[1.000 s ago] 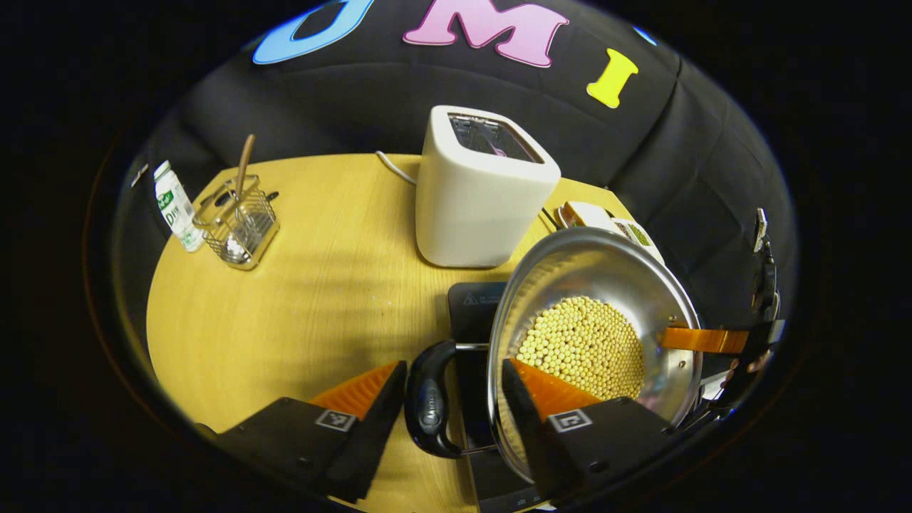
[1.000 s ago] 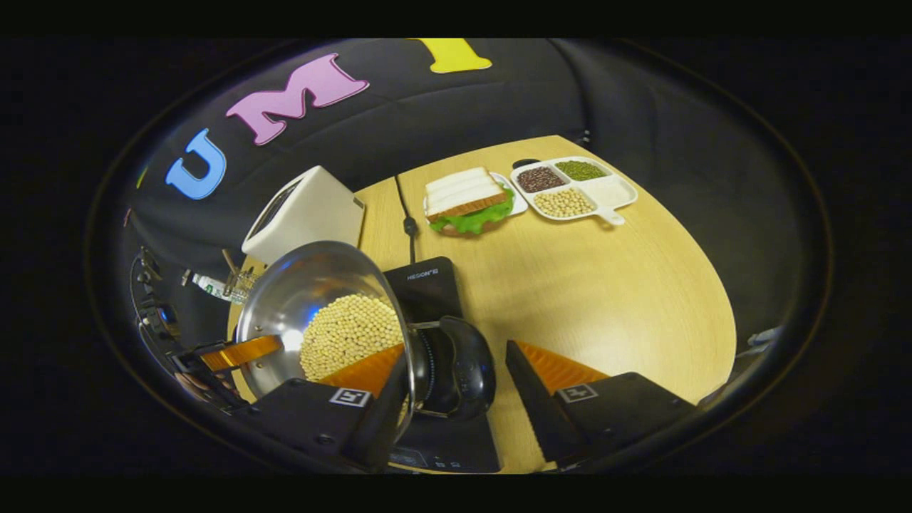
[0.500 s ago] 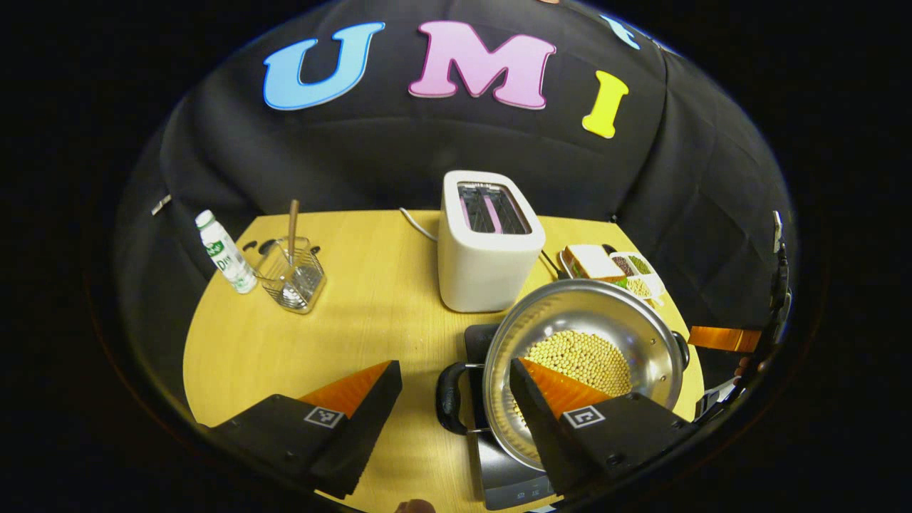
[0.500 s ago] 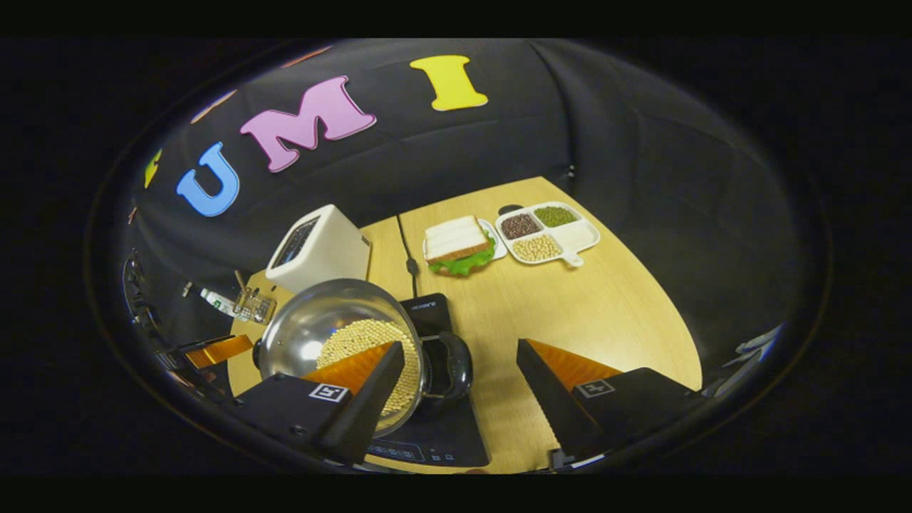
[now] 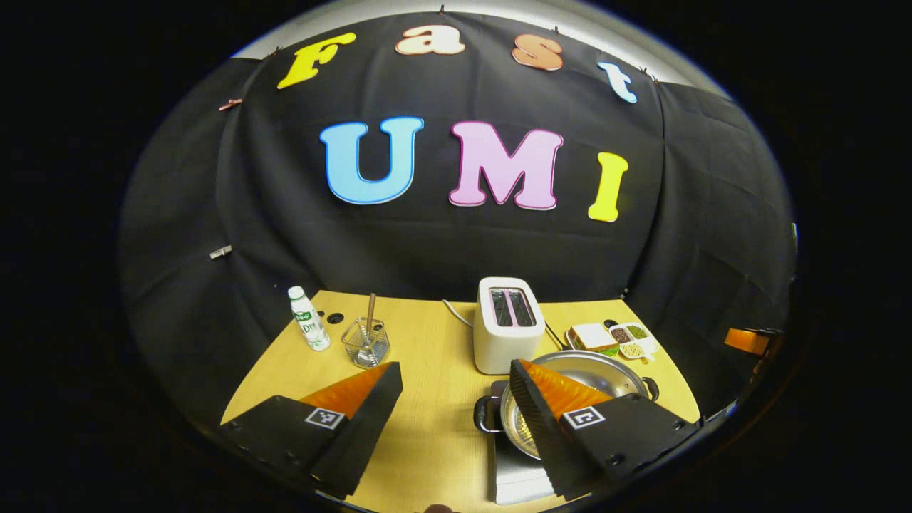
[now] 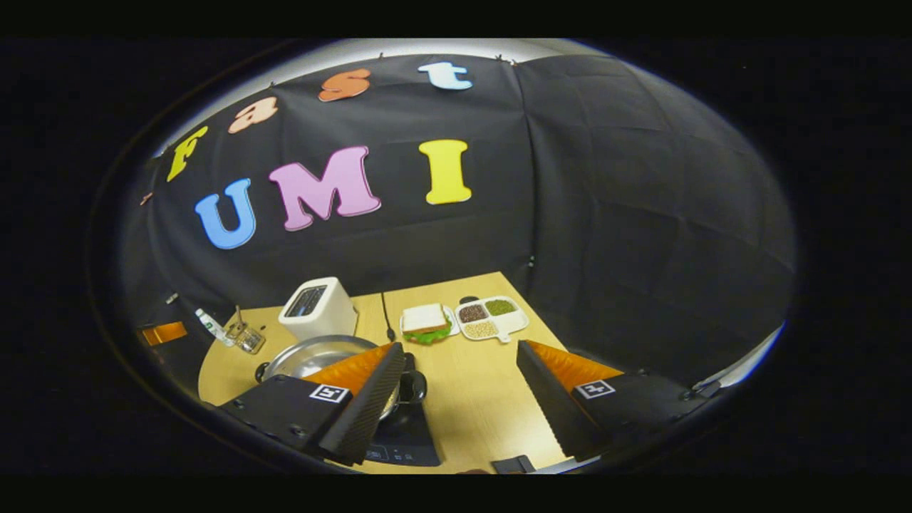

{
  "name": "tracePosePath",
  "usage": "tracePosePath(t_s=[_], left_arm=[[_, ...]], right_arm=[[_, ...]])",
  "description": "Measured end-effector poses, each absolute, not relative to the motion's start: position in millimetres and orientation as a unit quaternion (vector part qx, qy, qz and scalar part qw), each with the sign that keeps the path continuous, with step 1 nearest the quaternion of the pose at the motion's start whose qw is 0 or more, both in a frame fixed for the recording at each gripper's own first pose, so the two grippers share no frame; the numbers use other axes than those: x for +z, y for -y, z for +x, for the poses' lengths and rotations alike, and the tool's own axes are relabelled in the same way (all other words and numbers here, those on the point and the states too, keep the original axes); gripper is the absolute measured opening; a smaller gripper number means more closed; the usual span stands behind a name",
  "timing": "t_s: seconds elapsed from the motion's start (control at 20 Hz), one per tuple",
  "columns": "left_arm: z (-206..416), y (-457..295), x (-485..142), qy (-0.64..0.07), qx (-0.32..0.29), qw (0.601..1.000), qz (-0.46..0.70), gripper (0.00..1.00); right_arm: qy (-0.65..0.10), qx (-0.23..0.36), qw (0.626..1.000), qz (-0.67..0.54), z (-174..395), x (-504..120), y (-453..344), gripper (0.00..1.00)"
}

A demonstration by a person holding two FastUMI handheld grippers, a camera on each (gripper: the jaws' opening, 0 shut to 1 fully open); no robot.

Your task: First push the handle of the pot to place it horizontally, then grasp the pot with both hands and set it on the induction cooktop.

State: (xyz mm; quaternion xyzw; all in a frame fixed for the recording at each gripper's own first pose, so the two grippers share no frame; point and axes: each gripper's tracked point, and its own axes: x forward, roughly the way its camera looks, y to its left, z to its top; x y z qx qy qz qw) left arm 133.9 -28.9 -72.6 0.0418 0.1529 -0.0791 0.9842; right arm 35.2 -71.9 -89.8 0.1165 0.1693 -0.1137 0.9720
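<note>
Pale wooden tabletop [image 5: 427, 427] carries the round steel pot [image 5: 605, 377] squarely on the flat black induction cooktop [image 6: 410, 438], just in front of the white toaster [image 5: 502, 324], so you seem to have finished the placement. Its two black side handles [image 5: 484, 413] lie level, their line running along the toaster's front. Your left gripper [image 5: 456, 427] and right gripper [image 6: 459, 406] both stand released, jaws spread and grasping nothing.

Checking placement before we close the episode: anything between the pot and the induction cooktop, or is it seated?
Nothing visible in the way. The pot sits on the induction cooktop, in front of the toaster. Left gripper and right gripper are both open, holding nothing.
</note>
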Motion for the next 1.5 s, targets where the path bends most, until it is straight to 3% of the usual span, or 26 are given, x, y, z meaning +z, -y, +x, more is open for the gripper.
tracePosePath(t_s=[0.4, 0.8, 1.05, 1.25, 1.5], left_arm=[[63, 17, -24, -0.064, -0.086, 0.993, 0.057, 0.95], [21, 11, 5, 0.014, -0.121, 0.990, 0.068, 0.95], [-3, 9, -7, 0.022, -0.129, 0.991, 0.014, 0.95], [-15, 11, -11, 0.027, -0.139, 0.990, 0.016, 0.93], [-16, 5, -8, 0.034, -0.139, 0.990, 0.010, 0.97]], right_arm=[[-0.065, -0.169, 0.975, 0.128, -39, -36, 82, 0.99], [0.045, -0.213, 0.975, 0.042, -101, 7, 63, 0.98], [0.031, -0.233, 0.971, 0.030, -131, -6, 53, 0.98], [0.024, -0.219, 0.975, 0.023, -128, -6, 38, 0.98], [0.034, -0.207, 0.977, 0.025, -123, 3, 24, 0.98]])
